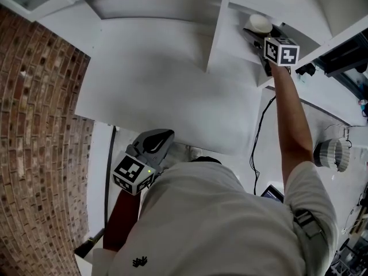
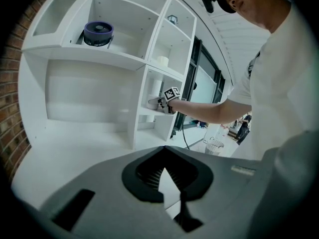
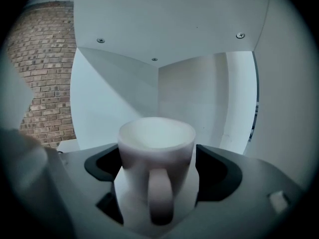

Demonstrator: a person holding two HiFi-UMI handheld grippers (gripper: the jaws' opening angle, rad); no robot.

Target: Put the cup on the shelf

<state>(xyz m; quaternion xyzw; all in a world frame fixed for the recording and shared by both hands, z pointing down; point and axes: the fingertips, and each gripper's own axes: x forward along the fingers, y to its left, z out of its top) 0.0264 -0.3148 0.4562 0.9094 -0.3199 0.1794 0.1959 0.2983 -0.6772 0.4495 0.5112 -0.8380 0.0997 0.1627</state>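
Jaws, right: the right gripper (image 3: 157,176) pinches the cup (image 3: 156,151) by its two sides, low on the body.
Jaws, left: the left gripper (image 2: 169,183) is pressed together on nothing and is held low, close to the person's body.
Shelf unit (image 2: 84,59): white, against a brick wall, with a wide bay on the left and a narrow column of cells on the right.
Cell (image 2: 149,112): a middle cell of the narrow column. The right gripper reaches into it, with the side walls near on both sides.
Cup position: upright inside that cell, rim level. I cannot tell whether its base touches the board.
Handle (image 3: 160,193): points back toward the gripper's camera, between the jaws.
Step, as I judge it: setting the cup down, near the end of the task.
Doing it well: lower it straight until the base sits flat, and only then part the jaws. Draw straight back so neither jaw catches the handle or tips the cup against a wall.
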